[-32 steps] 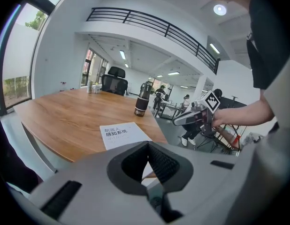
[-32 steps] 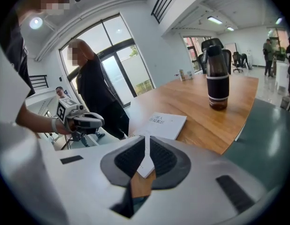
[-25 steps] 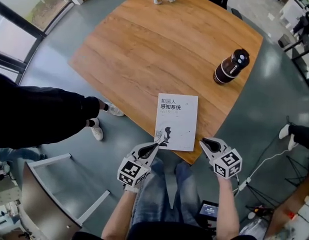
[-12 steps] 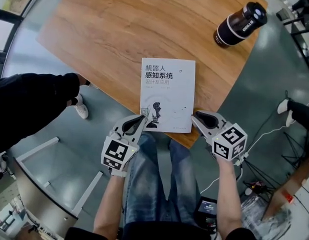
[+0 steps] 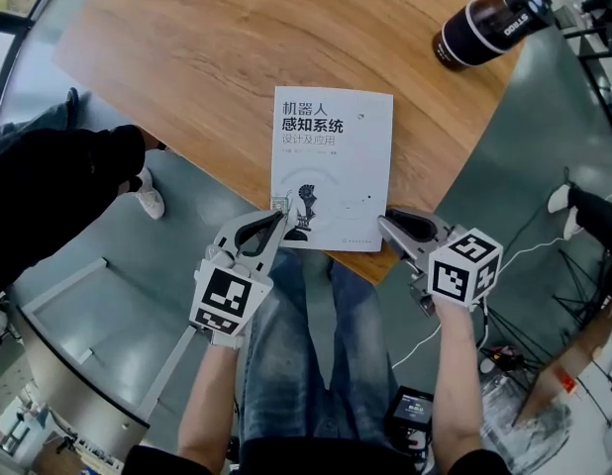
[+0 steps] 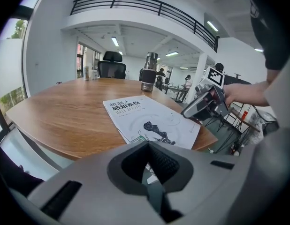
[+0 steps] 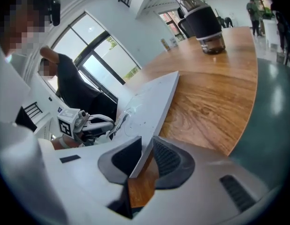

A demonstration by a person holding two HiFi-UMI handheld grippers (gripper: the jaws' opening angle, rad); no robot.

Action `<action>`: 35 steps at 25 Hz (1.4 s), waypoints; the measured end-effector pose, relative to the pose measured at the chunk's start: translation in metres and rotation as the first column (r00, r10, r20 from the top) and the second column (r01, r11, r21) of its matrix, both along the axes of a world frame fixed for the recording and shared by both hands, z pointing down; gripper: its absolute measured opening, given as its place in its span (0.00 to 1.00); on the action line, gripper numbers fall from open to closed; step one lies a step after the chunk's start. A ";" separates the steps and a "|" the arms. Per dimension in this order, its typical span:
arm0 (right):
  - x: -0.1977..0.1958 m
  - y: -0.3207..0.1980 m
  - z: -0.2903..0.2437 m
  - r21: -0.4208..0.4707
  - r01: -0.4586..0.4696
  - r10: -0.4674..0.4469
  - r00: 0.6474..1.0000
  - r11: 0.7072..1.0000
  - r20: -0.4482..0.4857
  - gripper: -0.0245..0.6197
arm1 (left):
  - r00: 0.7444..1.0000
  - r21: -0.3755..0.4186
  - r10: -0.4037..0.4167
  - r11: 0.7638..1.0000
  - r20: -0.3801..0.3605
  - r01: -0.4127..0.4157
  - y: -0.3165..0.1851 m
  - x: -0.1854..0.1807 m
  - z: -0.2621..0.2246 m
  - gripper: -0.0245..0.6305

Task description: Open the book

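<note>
A white book (image 5: 331, 166) with black print lies closed and flat on the wooden table (image 5: 207, 87), close to its near edge. My left gripper (image 5: 277, 222) has its tips together at the book's near left corner; in the left gripper view (image 6: 146, 165) the pads meet, and I cannot tell whether they pinch the corner. My right gripper (image 5: 389, 224) is at the near right corner. In the right gripper view (image 7: 146, 149) its jaws have just been opening, and the book's edge (image 7: 149, 102) stands between the pads with a gap beside it.
A dark bottle (image 5: 489, 23) with a white band lies on its side at the table's far right. A person in black (image 5: 49, 196) stands at the left. The wearer's legs (image 5: 306, 354) are below the table edge. Cables (image 5: 514, 265) run over the floor at the right.
Both grippers have come down and forward, from just short of the table edge onto the book's two near corners. The book has not moved on the table.
</note>
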State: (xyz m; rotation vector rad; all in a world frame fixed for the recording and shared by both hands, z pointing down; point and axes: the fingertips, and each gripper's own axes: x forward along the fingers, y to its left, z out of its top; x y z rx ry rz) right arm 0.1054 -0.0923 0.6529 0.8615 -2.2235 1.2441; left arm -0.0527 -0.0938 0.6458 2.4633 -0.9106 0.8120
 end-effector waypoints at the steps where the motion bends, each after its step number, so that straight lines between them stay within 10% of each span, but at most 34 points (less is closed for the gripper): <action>1: 0.000 0.000 0.001 -0.028 -0.011 0.011 1.000 1.000 0.000 0.12 | 1.000 -0.003 0.001 1.000 -0.003 -0.001 0.000 0.000 0.000 0.05; 18: 0.001 -0.005 -0.006 -0.234 -0.160 0.197 0.970 0.959 0.143 0.10 | 0.998 -0.033 0.064 0.997 -0.017 -0.065 0.003 0.002 0.004 0.05; 35: -0.060 -0.012 -0.091 -0.045 -0.099 0.108 0.952 0.994 0.285 0.02 | 0.987 -0.077 0.038 0.996 -0.153 -0.050 0.001 0.003 0.001 0.05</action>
